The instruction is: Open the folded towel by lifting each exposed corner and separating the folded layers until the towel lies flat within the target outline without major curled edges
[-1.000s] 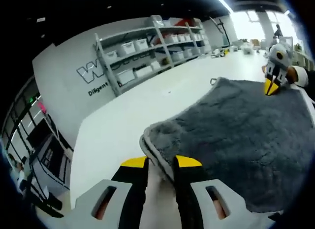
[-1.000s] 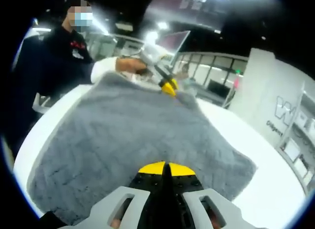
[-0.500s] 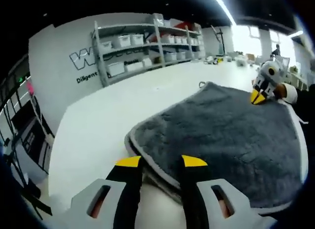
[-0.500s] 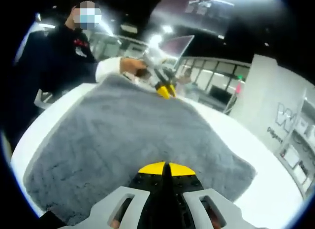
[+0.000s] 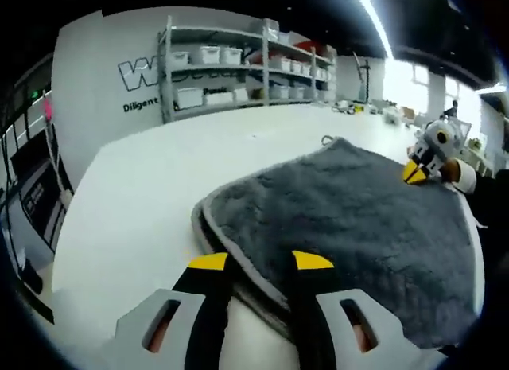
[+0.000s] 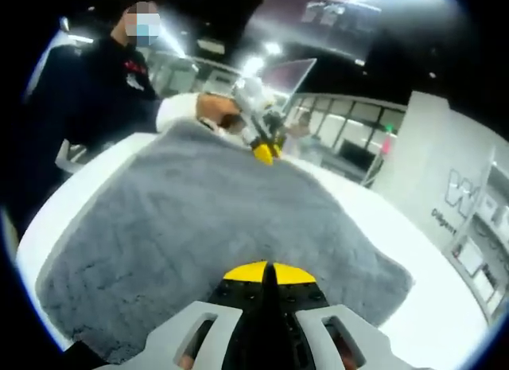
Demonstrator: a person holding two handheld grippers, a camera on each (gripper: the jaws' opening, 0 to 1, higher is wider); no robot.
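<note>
On the grey wall [image 5: 95, 91] behind the shelving [image 5: 238, 75], large outlined letters began with a "W" and were cut off by the rack; a smaller line beneath read "Diligent" before it too was hidden. The same lettering showed partly at the edge of the right gripper view. The bins on the shelves were too small to read.

The grey towel [image 5: 358, 219] lay spread on the white counter [image 5: 135, 203], its near corner showing stacked, folded layers with a pale trim. The left tool [image 5: 258, 262] had its jaws parted, straddling that corner edge. The right tool [image 6: 266, 272] had its yellow tips pressed together over the towel [image 6: 199, 227]; whether cloth was pinched between them could not be made out. A person in dark clothing stood beyond the counter's far edge.
</note>
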